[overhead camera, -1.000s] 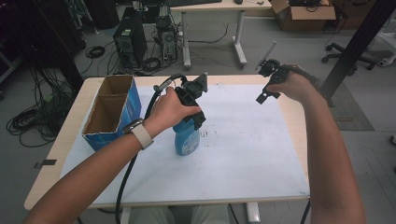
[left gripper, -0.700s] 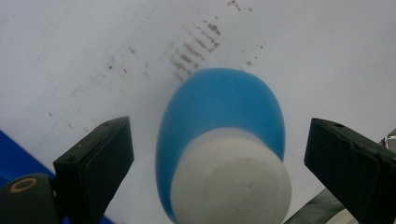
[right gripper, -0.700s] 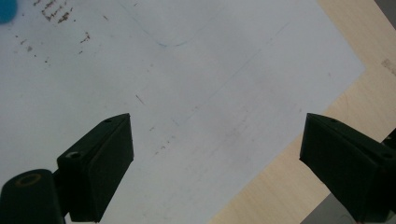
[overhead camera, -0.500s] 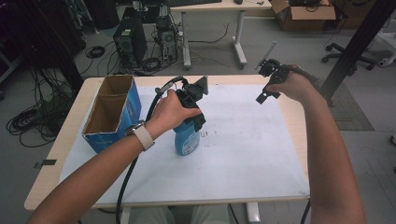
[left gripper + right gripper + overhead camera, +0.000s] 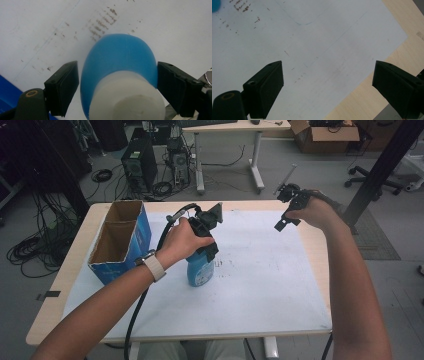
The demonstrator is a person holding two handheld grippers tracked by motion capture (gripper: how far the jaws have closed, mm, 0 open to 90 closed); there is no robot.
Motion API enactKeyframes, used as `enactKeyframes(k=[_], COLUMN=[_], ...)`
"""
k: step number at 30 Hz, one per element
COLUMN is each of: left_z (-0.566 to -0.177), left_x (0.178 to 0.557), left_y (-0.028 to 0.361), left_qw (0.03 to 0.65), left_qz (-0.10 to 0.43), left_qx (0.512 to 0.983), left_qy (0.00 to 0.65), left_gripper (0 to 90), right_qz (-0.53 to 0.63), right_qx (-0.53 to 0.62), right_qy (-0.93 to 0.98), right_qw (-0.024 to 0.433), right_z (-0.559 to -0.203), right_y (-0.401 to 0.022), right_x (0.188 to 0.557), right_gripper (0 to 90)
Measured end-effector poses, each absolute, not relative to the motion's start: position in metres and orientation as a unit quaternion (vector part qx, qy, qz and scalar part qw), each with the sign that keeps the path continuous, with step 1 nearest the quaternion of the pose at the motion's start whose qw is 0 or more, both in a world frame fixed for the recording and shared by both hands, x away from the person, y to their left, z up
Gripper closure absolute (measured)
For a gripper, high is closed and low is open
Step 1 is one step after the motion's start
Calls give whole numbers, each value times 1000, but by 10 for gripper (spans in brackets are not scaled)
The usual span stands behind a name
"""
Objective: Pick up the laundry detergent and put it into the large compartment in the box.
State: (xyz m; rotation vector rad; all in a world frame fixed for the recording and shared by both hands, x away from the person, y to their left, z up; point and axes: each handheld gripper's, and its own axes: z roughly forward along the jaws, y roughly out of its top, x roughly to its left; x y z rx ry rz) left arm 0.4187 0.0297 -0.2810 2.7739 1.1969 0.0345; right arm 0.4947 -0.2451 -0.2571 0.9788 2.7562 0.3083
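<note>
I have the left gripper (image 5: 207, 237) down over the blue bottle (image 5: 199, 270), which stands upright on the white sheet (image 5: 260, 285) near the middle of the table (image 5: 320, 250). In the left gripper view the bottle (image 5: 120, 75) with its white cap (image 5: 126, 97) sits between my jaws; the right one looks to touch its side, while a thin gap shows at the left one, so I judge them spread and about to close, not clamped yet. The step in hand looks like taking hold of the bottle. Next I need to squeeze evenly on its rounded shoulders, which may slip, then lift straight up.

My right gripper (image 5: 287, 210) hangs over the far right of the sheet, jaws wide apart and empty, well clear of the bottle.

The open cardboard box (image 5: 120, 240) with blue sides stands just to the left; if the bottle goes there, its near wall is what I must clear. Nothing else lies in the way
</note>
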Motion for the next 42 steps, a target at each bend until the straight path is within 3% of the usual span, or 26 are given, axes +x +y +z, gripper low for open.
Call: enactKeyframes(k=[23,42], left_z=[-283,-274], left_x=[419,422], left_y=[30,35], left_qw=[59,66], left_qz=[19,6], left_qx=[921,918], left_qy=[385,390], left_gripper=[360,369], right_qz=[105,105], right_qx=[333,333], right_qy=[932,932], right_qw=[100,99], right_z=[-257,-258], right_y=[-247,-247], right_x=[494,494], right_gripper=[103,105])
